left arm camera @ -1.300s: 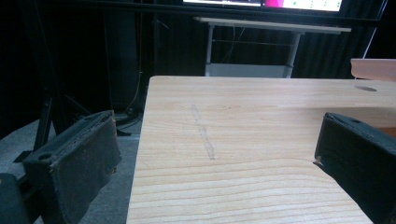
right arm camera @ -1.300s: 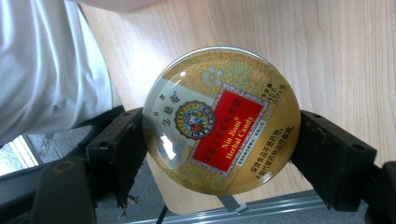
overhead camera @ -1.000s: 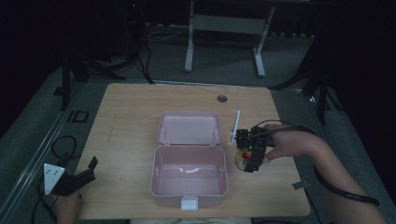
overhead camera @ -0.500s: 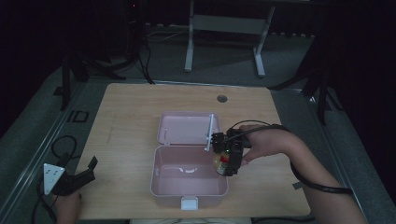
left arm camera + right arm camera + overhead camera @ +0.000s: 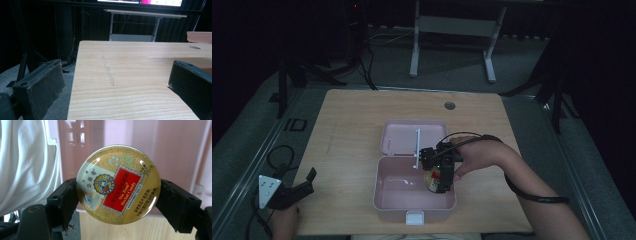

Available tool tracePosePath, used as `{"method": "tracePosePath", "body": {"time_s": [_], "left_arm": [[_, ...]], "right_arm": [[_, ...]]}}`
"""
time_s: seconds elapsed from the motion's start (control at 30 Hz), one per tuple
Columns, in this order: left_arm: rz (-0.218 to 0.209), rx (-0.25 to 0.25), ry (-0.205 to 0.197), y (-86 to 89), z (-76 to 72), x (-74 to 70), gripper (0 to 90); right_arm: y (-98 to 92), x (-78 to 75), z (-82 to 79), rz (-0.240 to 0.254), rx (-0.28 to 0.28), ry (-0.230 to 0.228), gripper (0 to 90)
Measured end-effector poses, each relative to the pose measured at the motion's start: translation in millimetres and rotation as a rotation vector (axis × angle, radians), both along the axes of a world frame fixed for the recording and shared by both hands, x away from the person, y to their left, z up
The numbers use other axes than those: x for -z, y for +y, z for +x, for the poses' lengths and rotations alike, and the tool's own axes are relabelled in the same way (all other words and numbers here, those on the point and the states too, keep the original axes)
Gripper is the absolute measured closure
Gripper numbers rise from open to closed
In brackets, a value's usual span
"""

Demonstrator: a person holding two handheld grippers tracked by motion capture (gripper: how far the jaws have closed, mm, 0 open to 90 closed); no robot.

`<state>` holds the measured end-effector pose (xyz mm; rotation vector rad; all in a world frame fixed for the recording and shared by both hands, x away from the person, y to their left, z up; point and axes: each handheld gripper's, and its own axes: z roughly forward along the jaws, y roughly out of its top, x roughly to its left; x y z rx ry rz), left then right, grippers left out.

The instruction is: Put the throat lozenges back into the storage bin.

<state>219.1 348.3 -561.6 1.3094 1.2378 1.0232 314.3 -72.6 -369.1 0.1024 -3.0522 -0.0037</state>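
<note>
**Candy tin held over the open pink box**

Right gripper [image 5: 439, 181], seen from the high view, poised over the right half of the open pink box [image 5: 398, 202], jaws pressed against both sides of a round candy tin [image 5: 118, 184]. In the right gripper view, tin face-on between the two black jaws: gold rim, red label reading "Nin Jiom Herbal Candy", pink box wall behind it, a strip of wooden table [image 5: 347, 130] below, white cloth [image 5: 27, 165] off to the tin's left. Right hand [image 5: 477, 156] wrapped round the gripper body, black cable looping back along the forearm.

Box lid [image 5: 401, 138] lying flat on the table just beyond the box base, hinged open, a white bar [image 5: 416, 148] across it. White latch tab [image 5: 415, 218] at the box's near edge.

Left gripper [image 5: 292, 192] well away from the box, past the table's near left corner, jaws spread wide with nothing between them; bare wood grain ahead in the left gripper view.
</note>
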Motion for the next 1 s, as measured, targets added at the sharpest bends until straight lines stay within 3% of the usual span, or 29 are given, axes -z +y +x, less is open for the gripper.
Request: {"method": "tracePosePath", "body": {"time_s": [0.43,0.73,1.0], "left_arm": [[-0.001,0.000,-0.002,-0.3,0.0,0.1,0.4],[0.002,0.002,0.001,-0.2,0.0,0.0,0.4],[0.007,0.002,0.000,-0.7,0.0,0.0,0.4]], "right_arm": [[4.7,38.6,0.7,-0.009,-0.037,0.015,20.6],[4.1,75.8,2.2,-0.046,-0.041,0.026,20.6],[8.9,97.5,2.4,-0.087,-0.037,0.013,20.6]]}}
